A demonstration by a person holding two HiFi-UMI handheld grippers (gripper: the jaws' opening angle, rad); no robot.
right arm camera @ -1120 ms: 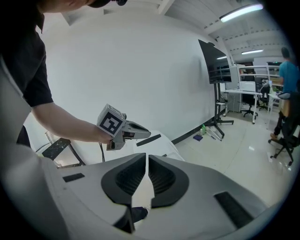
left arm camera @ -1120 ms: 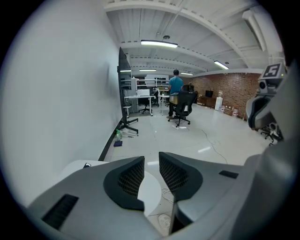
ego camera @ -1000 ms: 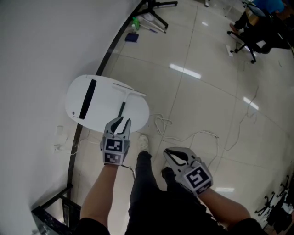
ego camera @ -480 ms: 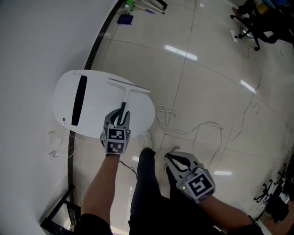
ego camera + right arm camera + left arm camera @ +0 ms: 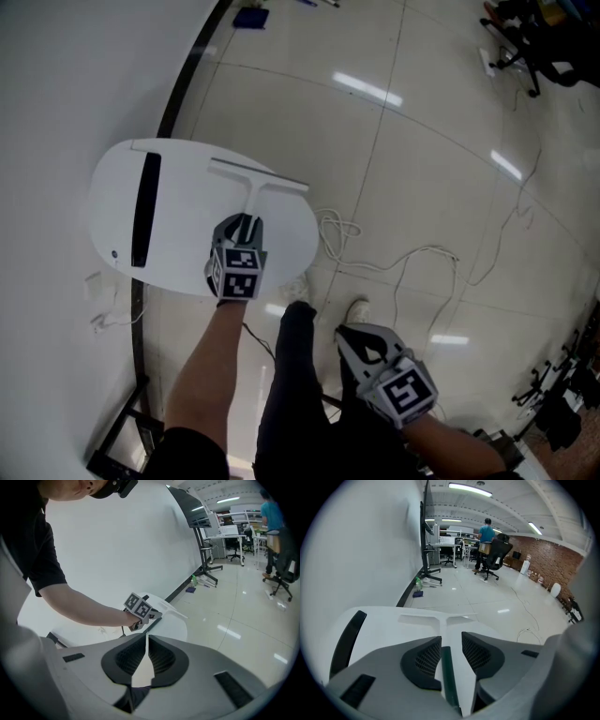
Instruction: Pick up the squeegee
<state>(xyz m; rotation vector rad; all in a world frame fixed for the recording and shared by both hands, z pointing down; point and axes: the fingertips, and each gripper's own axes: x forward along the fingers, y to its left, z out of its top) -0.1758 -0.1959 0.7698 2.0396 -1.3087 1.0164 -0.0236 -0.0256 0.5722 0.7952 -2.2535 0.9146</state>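
The squeegee (image 5: pixel 257 187) lies on the desk (image 5: pixel 187 248), handle between the jaws of the left tool (image 5: pixel 242 225), a strip (image 5: pixel 145 208) left of it, the right tool (image 5: pixel 361 339) well behind.

I stood in an open office or lab hall: a glossy tiled floor (image 5: pixel 422 169) with loose cables (image 5: pixel 337 230), desks (image 5: pixel 449 545) and office chairs (image 5: pixel 494 557) at the far end, a brick wall (image 5: pixel 553 564), and long strip lights (image 5: pixel 469 489) overhead.

Could not see the handle end of the squeegee (image 5: pixel 253 195) beneath the left gripper (image 5: pixel 246 223); could not identify the blue item (image 5: pixel 249 16), cropped at 12 o'clock.
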